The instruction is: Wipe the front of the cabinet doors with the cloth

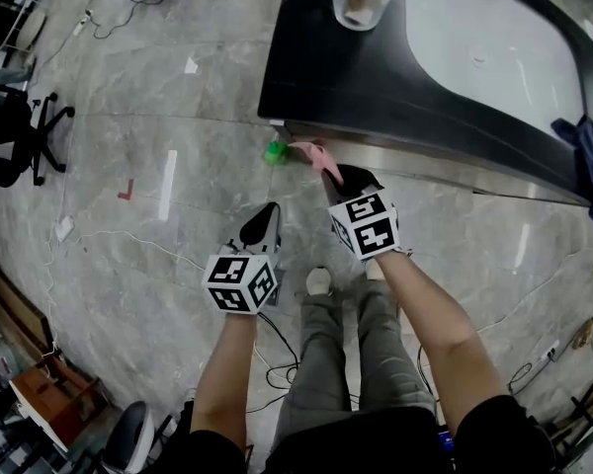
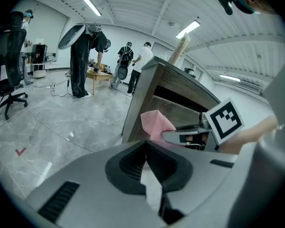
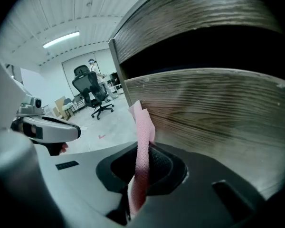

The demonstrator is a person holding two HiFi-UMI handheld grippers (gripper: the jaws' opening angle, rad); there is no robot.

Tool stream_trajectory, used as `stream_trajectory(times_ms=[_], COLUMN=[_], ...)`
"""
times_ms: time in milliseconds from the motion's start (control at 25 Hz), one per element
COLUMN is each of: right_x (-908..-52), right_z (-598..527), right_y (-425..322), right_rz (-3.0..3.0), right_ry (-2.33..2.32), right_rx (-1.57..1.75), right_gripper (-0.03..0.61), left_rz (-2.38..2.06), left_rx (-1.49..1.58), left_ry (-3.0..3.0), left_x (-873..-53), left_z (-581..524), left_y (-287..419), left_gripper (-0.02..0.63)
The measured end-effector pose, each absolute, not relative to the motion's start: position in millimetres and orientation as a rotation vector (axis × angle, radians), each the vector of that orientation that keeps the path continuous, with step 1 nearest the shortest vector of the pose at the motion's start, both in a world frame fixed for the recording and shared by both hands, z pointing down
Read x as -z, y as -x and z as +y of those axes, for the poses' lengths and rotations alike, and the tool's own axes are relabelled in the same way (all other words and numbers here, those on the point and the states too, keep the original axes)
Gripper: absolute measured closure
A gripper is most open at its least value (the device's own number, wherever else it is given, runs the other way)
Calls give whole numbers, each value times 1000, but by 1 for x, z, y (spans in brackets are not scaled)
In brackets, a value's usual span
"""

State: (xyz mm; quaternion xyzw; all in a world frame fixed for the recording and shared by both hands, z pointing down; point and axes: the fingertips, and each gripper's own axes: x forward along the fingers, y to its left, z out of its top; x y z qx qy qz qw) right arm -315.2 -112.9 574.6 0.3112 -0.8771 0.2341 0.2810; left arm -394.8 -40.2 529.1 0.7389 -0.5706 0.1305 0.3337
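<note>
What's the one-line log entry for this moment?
right tool: shut on pink textured cloth | cloth: beside wood-grain cabinet door | left tool: shut, empty

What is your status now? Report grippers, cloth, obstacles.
Right gripper shut on pink cloth. Left gripper shut, empty, off the cabinet. Cloth near cabinet door, contact unclear. Nothing between them.
</note>
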Motion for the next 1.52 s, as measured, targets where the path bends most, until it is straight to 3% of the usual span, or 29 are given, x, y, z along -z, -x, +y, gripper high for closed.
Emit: stream_trajectory(times_ms=[1120,1520], right_x=[-596,-592], right_z=[-125,-97], right_y=[15,-6], right_rz=[-2133,-2129], right_ry=[-1398,-1467], right_rx=[-832,-882], right_gripper=[537,537], left_rz=[-1103,-1094], left_rx=[-492,-468], left_ry=[-2178,-2180], left_x=[-546,-548], left_z=[-106,-101], left_y=[150,135], left_gripper=[605,606])
